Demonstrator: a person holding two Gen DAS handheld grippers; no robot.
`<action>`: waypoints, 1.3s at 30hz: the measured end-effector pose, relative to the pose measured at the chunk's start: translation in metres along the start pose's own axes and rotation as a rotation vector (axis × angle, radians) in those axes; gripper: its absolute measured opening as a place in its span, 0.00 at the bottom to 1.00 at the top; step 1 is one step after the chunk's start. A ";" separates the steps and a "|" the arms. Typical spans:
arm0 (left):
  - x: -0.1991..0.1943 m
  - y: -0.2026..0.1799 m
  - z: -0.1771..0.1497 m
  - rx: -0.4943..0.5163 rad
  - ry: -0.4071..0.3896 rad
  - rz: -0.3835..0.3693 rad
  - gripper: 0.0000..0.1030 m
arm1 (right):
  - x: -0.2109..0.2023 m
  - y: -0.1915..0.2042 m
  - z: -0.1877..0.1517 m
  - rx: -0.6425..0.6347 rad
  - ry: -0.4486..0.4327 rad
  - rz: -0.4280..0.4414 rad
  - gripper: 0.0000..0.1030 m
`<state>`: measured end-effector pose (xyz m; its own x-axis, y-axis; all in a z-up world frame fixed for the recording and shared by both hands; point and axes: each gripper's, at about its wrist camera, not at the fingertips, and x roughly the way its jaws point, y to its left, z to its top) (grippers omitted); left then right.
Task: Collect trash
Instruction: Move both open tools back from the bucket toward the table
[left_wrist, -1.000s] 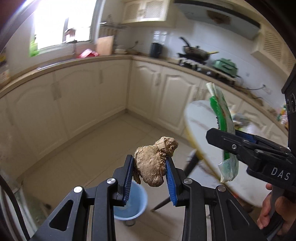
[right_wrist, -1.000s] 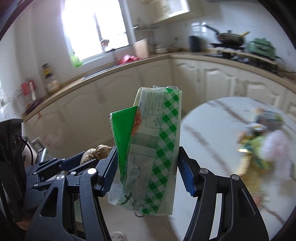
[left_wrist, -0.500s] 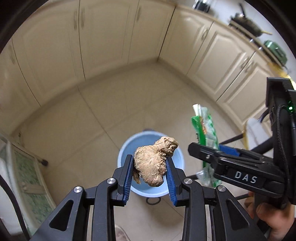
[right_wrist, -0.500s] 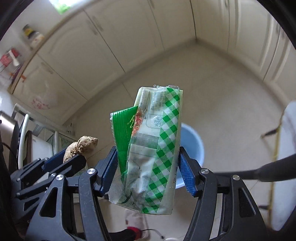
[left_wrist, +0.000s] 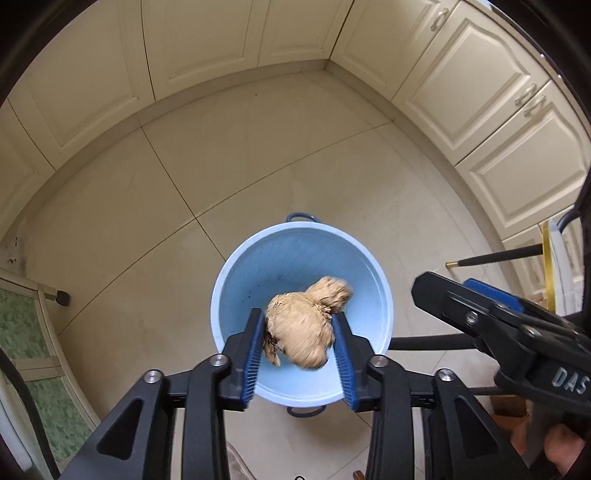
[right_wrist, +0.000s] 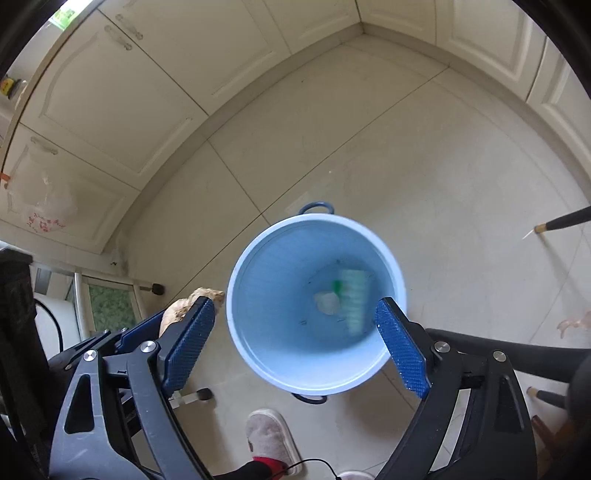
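The left gripper (left_wrist: 298, 345) has its two blue-padded jaws closed on one knobby tan piece of ginger root (left_wrist: 304, 330), slightly blurred. The root sits directly above the open mouth of one light blue bucket (left_wrist: 225, 295) on the tiled floor (left_wrist: 147, 206). Seen from the right wrist, the same root (right_wrist: 184, 304) shows at nine o'clock of the bucket, pinched beside the left gripper's blue pad.

The right gripper (right_wrist: 295, 341) has its two jaws spread wide apart with nothing between them, poised over the same bucket (right_wrist: 255, 280). Inside the bucket, toward its three o'clock side, lies one green-and-white checked wrapper (right_wrist: 352, 295), blurred, with a pale clear patch just beside it that may be part of it. From the left wrist, the right gripper (left_wrist: 480, 306) shows side-on at three o'clock of the bucket.

The bucket has two dark blue handles, one at twelve o'clock (right_wrist: 316, 207) and one at six o'clock.

Outward from the bucket: cream cabinet doors (left_wrist: 476, 66) curve around the floor from nine o'clock through three o'clock. One grey slipper (right_wrist: 269, 439) shows at six o'clock in the right wrist view. Black chair legs (right_wrist: 565, 218) with gold tips enter at three o'clock. One clear plastic bag (right_wrist: 44, 201) with red print hangs at nine o'clock.
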<state>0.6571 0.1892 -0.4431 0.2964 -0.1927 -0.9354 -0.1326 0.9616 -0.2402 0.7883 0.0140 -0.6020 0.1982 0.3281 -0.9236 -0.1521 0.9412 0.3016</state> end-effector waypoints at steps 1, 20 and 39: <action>0.003 0.000 -0.003 0.005 -0.007 0.000 0.42 | -0.002 -0.001 0.001 -0.002 -0.004 -0.013 0.86; -0.175 -0.023 0.016 -0.079 -0.406 0.221 0.70 | -0.181 0.102 -0.032 -0.271 -0.300 -0.098 0.87; -0.361 -0.208 -0.066 0.153 -0.961 0.091 0.99 | -0.537 0.106 -0.219 -0.296 -0.906 -0.173 1.00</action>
<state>0.5148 0.0459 -0.0731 0.9447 0.0599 -0.3225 -0.0895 0.9929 -0.0778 0.4538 -0.0802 -0.1257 0.8930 0.2414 -0.3799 -0.2639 0.9645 -0.0073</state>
